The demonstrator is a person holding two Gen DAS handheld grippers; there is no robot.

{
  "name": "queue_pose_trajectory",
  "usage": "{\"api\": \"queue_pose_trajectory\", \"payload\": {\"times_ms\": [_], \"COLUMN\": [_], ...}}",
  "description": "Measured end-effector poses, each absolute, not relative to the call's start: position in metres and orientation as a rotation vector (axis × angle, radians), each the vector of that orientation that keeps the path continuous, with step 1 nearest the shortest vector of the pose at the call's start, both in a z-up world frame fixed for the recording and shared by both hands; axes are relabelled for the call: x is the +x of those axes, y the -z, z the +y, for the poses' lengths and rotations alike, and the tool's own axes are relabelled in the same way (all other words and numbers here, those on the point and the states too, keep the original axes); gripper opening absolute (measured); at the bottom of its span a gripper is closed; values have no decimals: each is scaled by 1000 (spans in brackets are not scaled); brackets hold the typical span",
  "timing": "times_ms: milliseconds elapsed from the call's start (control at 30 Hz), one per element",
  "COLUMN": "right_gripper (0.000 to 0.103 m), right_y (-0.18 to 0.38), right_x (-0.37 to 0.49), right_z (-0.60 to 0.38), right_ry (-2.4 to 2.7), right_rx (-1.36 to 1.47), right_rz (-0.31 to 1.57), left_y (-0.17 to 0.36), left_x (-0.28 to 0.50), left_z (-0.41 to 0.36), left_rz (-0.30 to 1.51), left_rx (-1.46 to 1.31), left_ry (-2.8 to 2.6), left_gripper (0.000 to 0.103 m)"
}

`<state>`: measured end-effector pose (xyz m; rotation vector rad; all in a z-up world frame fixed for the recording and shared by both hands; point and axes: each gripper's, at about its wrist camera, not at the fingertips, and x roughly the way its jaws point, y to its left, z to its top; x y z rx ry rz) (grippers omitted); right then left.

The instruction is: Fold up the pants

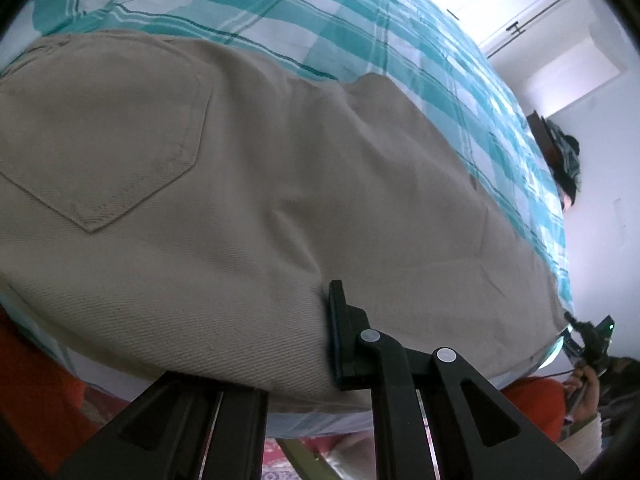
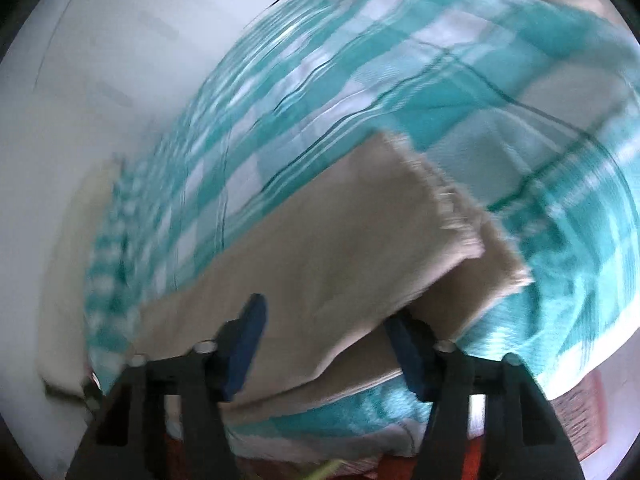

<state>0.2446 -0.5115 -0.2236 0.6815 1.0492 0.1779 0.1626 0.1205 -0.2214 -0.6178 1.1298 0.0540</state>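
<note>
In the right wrist view the right gripper stood wide open, its two blue pads either side of the lower centre of the frame with tan cloth between them but nothing pinched; the picture was blurred. In the left wrist view the left gripper showed only one finger at the lower centre, pressed against the near edge of the cloth; the other finger was hidden under the fabric, so I could not tell whether it had closed on anything.

The pants lay flat on the checked bedspread, filling the middle of the left frame, a back pocket at the left; in the right frame the two legs ran up toward the centre right, their frayed hems staggered, one over the other.

The cloth looked like a sturdy twill: light, limp and not slippery, holding creases but sagging wherever unsupported. I judged the best holds to be the doubled edges, the waist by the pocket and the hems; pinching both layers together should keep the legs aligned.
</note>
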Motion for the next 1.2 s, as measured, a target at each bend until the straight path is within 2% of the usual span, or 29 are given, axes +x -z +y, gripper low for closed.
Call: {"api": "queue_pose_trajectory", "payload": {"times_ms": [33, 67, 133, 233, 433, 467, 500, 533, 600, 633, 667, 800, 900, 1000, 1100, 1200], "right_gripper": [19, 6, 5, 5, 5, 7, 12, 22, 45, 65, 70, 70, 70, 70, 70, 70], "right_y": [226, 226, 226, 201, 214, 213, 209, 206, 198, 193, 187, 160, 147, 144, 154, 187], "right_x": [245, 247, 246, 241, 237, 237, 235, 232, 220, 212, 201, 165, 175, 204, 232, 257], "right_z": [-518, -523, -528, -515, -514, -514, -512, -512, -517, -518, -522, -530, -513, -489, -470, -471], "right_ry": [-137, -96, -67, -51, 58, 69, 79, 89, 112, 142, 202, 333, 216, 50, -79, -50], "right_rx": [713, 732, 768, 631, 606, 588, 567, 557, 566, 574, 569, 555, 469, 366, 264, 203], "right_rz": [1048, 1050, 1033, 975, 1059, 1056, 1046, 1036, 992, 961, 924, 753, 733, 785, 885, 1066], "left_y": [222, 219, 208, 194, 223, 220, 216, 211, 198, 192, 180, 146, 134, 151, 197, 225], "left_x": [160, 159, 153, 146, 151, 151, 150, 148, 134, 127, 114, 87, 102, 141, 170, 177], "left_z": [121, 121, 121, 117, 107, 106, 106, 106, 110, 110, 112, 127, 139, 140, 137, 126], "left_rz": [1128, 1124, 1092, 1070, 1167, 1168, 1175, 1185, 1198, 1194, 1175, 1083, 1022, 1020, 1126, 1189], "left_rx": [-619, -621, -610, -550, -470, -456, -444, -435, -418, -410, -399, -404, -380, -298, -169, -58], "left_ry": [-52, -50, -39, -26, -76, -84, -85, -86, -100, -114, -129, -159, -180, -193, -243, -293], "left_gripper": [7, 7, 6, 6, 9, 11, 19, 24, 58, 65, 69, 70, 72, 75, 75, 73]}}
